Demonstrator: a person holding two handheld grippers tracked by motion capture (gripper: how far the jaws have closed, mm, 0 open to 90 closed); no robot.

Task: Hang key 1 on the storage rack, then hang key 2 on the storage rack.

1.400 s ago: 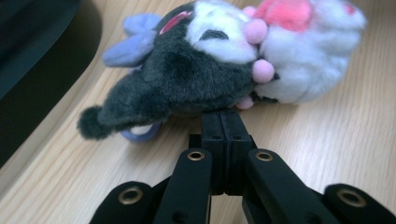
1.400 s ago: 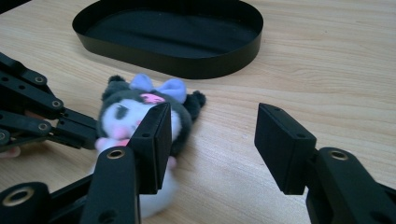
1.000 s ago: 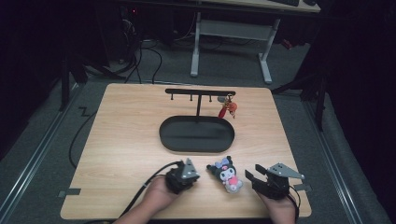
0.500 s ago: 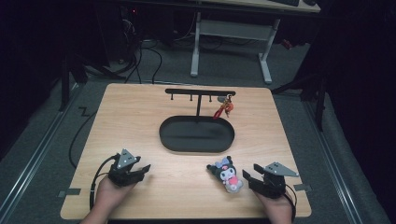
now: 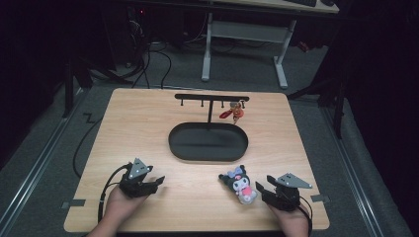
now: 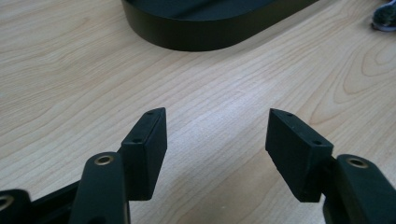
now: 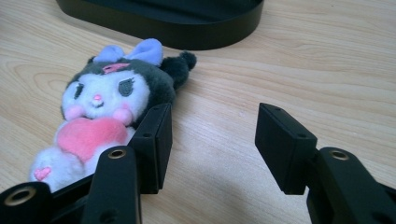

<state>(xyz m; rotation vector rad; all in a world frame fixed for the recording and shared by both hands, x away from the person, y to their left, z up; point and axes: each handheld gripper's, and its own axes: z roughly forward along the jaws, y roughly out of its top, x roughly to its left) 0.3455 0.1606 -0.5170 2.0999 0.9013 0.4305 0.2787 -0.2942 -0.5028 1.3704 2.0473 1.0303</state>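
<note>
Fingers (image 6: 149, 140) of your left gripper (image 5: 148, 183) have just been opening, nothing between them. Your right gripper (image 5: 263, 191) is released too. Plush toy (image 5: 240, 183) lies on the bench (image 5: 148, 128), touching the right gripper's nine o'clock side.

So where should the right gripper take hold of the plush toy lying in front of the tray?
Probably across the head, the widest, firmest part. The plush toy lies on its back just left of the open right gripper, so shifting left and coming down from above should let the jaws straddle it; the tray behind blocks little.
</note>
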